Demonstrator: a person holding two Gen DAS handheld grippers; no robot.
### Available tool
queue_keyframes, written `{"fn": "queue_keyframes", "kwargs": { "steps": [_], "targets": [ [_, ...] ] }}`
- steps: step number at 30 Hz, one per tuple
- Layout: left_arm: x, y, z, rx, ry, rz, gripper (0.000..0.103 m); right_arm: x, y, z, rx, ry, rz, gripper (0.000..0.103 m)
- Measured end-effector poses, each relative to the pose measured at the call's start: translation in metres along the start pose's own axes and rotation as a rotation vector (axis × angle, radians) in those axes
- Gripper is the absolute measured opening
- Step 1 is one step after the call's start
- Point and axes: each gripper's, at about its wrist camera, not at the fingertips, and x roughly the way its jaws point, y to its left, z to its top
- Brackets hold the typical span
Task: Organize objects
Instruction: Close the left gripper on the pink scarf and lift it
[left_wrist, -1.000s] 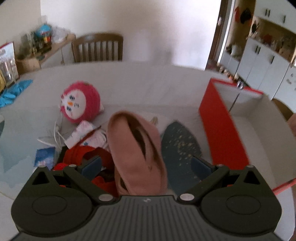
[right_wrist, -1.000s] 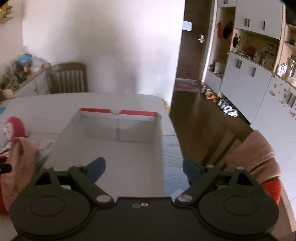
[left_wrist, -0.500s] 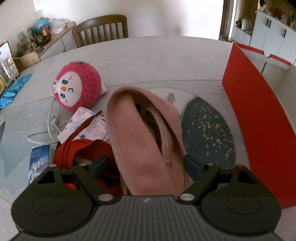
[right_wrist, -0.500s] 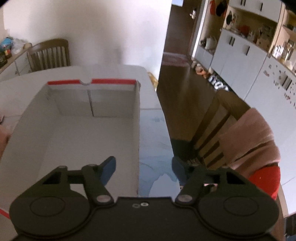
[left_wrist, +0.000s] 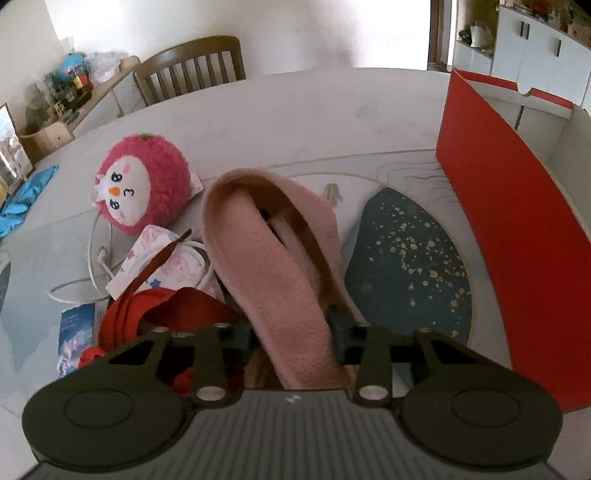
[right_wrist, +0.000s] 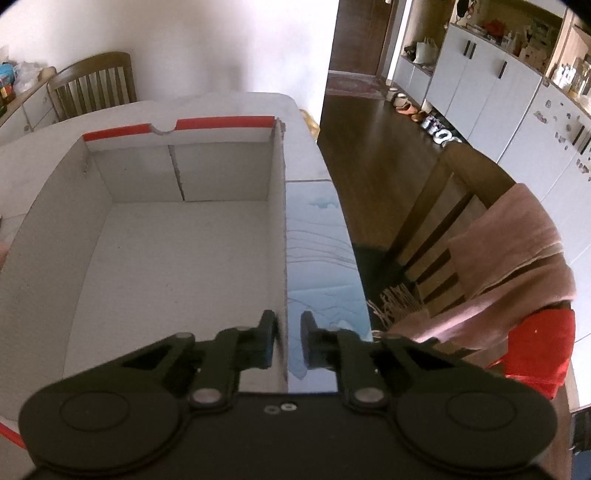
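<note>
In the left wrist view a long pink fleece piece (left_wrist: 269, 258) lies on a heap of things on the table. My left gripper (left_wrist: 295, 332) is closing, and both pads press on the near end of the fleece. To its right stands the red outer wall of a cardboard box (left_wrist: 509, 221). In the right wrist view that box (right_wrist: 166, 277) is open-topped, white inside and holds nothing. My right gripper (right_wrist: 287, 334) is closing over the box's right wall (right_wrist: 281, 221), one finger inside and one outside.
Beside the fleece lie a pink plush ball with a face (left_wrist: 140, 184), a printed pouch (left_wrist: 159, 258), a red cloth (left_wrist: 177, 306), a white cable (left_wrist: 92, 254) and a blue booklet (left_wrist: 74, 332). A chair draped with a pink scarf (right_wrist: 509, 258) stands off the table's right edge.
Both grippers sank toward the table and went from wide open to nearly closed: the left onto the pink fleece, the right over the box's right wall.
</note>
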Motion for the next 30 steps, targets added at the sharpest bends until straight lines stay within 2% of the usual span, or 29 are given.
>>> {"fn": "queue_keyframes", "kwargs": {
  "steps": [2,8,23,30],
  "targets": [
    [-0.004,0.000,0.000,-0.001,-0.010,0.004,0.022,0.000,0.001,0.001,0.000,0.005,0.010,0.005],
    [-0.019,0.007,-0.002,-0.011,-0.048,-0.017,0.014,-0.002,0.002,0.000,-0.014,-0.009,0.020,0.003],
    [-0.085,0.017,0.009,-0.056,-0.131,-0.104,0.013,-0.003,0.001,0.000,-0.033,-0.011,0.033,0.003],
    [-0.131,0.004,0.031,-0.012,-0.213,-0.183,0.013,-0.003,0.001,0.000,-0.034,-0.009,0.037,0.003]
  ]
}}
